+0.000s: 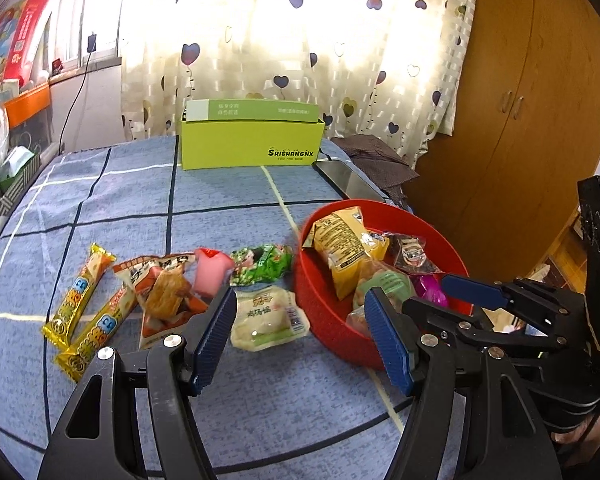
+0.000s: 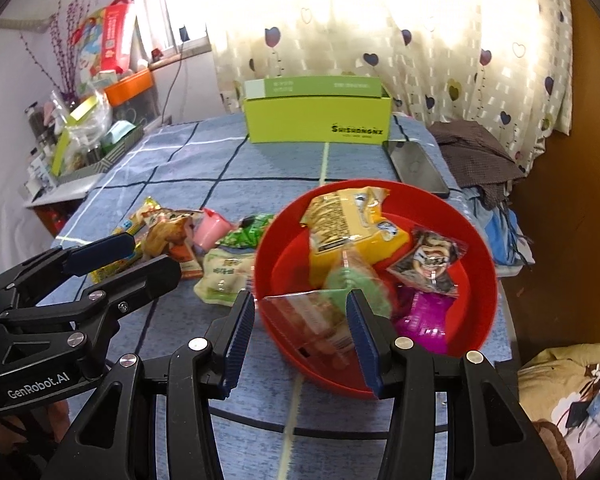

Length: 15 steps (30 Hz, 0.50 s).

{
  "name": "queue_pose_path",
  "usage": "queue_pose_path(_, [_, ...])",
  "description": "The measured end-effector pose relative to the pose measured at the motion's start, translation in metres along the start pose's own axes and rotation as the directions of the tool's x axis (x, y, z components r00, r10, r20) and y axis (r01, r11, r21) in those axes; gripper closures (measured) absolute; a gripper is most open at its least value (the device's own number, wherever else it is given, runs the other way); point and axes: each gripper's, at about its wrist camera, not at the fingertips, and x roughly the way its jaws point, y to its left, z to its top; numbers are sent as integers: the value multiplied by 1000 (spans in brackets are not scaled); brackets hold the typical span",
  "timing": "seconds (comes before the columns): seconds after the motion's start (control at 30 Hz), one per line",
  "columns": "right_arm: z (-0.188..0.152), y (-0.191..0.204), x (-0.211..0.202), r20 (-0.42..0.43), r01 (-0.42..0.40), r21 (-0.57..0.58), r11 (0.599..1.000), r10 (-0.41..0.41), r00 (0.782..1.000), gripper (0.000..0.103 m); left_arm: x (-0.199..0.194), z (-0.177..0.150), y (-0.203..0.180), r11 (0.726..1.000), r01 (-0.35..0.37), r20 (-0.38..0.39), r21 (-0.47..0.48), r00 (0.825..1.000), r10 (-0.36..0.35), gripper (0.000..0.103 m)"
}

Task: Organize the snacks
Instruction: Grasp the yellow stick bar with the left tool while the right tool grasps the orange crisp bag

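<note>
A red bowl (image 1: 324,308) (image 2: 476,248) on the blue checked cloth holds several snack packs, among them a yellow pack (image 1: 340,244) (image 2: 352,224) and a magenta one (image 2: 424,320). Left of it lie a white-green pack (image 1: 266,316) (image 2: 220,272), a green pack (image 1: 264,264), a pink cup (image 1: 210,272), an orange pack (image 1: 164,292) and two yellow bars (image 1: 76,300). My left gripper (image 1: 300,336) is open above the white-green pack. My right gripper (image 2: 300,336) is open over the bowl's near rim, with a clear pack (image 2: 312,320) lying blurred between its jaws.
A green cardboard box (image 1: 252,140) (image 2: 320,116) stands open at the table's far edge. A phone (image 1: 348,180) (image 2: 416,168) lies beside it. Dark cloth (image 2: 476,152) is at the far right. A cluttered shelf (image 2: 84,136) stands at left, a wooden wardrobe (image 1: 512,120) at right.
</note>
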Motion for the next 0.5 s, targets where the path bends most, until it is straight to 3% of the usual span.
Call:
queue_pose_path(0.23, [0,15,9,-15,-32,-21,999,31,999,57,-2,-9,22,999,2,-18,-36,1000,-2,36])
queue_pose_path(0.5, [4,26,17,-16,-58,-37,998,57,998,57,-8,-17,56,996,-49,-19,-77,999,47,36])
